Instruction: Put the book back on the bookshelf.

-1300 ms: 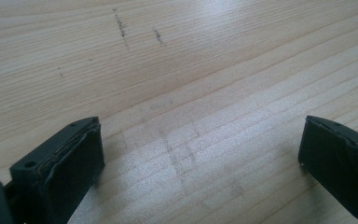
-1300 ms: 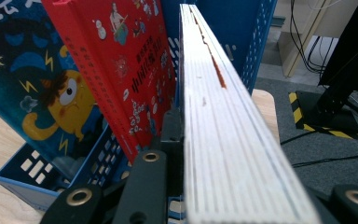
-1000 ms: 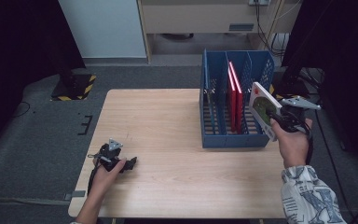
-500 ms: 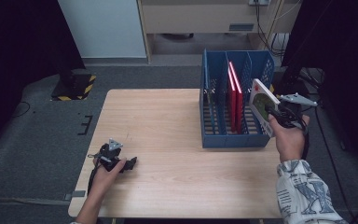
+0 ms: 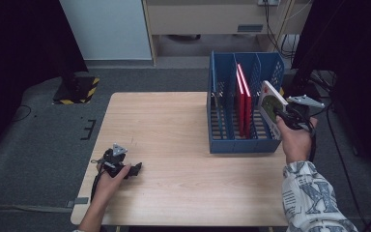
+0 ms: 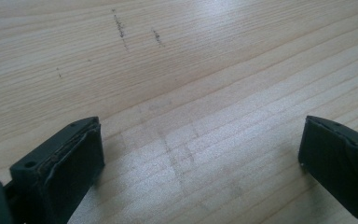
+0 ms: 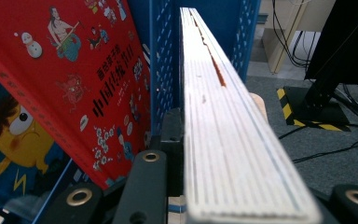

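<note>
My right gripper (image 5: 277,116) is shut on a white-edged book with a green cover (image 5: 269,107), holding it tilted at the right wall of the blue slotted rack (image 5: 241,145). In the right gripper view the book's page edge (image 7: 228,140) runs away from my right gripper (image 7: 249,198), beside the rack's mesh wall (image 7: 168,60). Red books (image 5: 244,96) stand upright in the rack, and a red cover with cartoon figures (image 7: 74,84) leans close by. My left gripper (image 5: 135,169) rests on the wooden table (image 5: 174,125) near its front left corner, with my left gripper (image 6: 200,149) open on bare wood.
The rack stands on the table's right half, its left slots without books. Beyond the right edge lie cables (image 5: 340,140) and a yellow-and-black striped base (image 7: 307,107). Another striped base (image 5: 75,89) sits on the grey floor at the far left.
The right hand has shifted a little toward the rack, carrying the book with it. The left hand and its gripper have stayed put.
</note>
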{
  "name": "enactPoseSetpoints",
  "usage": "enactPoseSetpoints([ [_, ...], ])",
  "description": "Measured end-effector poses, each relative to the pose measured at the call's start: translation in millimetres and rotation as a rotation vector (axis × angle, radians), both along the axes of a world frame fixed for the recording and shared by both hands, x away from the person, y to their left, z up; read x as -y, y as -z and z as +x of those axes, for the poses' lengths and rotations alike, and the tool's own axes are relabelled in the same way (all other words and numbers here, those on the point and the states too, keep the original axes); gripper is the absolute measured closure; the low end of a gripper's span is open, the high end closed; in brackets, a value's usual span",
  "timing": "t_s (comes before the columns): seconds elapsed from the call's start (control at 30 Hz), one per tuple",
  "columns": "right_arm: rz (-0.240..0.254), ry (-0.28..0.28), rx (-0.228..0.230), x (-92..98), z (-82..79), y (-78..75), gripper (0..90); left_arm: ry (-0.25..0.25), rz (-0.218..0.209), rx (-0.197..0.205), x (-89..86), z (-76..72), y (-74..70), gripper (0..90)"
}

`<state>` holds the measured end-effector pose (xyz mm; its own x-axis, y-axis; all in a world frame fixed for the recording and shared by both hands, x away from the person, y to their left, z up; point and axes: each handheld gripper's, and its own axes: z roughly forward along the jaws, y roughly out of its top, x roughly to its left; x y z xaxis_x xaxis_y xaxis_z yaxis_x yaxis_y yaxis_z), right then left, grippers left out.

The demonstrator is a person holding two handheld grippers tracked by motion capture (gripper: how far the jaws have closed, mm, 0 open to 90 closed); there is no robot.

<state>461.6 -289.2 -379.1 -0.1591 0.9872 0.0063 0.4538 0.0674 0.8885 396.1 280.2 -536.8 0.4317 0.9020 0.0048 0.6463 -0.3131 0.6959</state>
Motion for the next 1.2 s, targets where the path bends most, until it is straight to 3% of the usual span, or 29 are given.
enactPoseSetpoints([
  [0.23,0.012,0.010,-0.005,-5.8,14.8,4.5,75.5,0.000,0.000,0.000,0.0,0.0,0.0,0.0],
  [0.6,-0.009,0.011,-0.019,-14.5,34.4,14.1,75.5,0.000,0.000,0.000,0.0,0.0,0.0,0.0],
  [1.2,-0.025,0.026,-0.041,-18.5,41.3,26.1,75.5,0.002,0.000,0.000,0.3,0.2,0.0,0.0],
])
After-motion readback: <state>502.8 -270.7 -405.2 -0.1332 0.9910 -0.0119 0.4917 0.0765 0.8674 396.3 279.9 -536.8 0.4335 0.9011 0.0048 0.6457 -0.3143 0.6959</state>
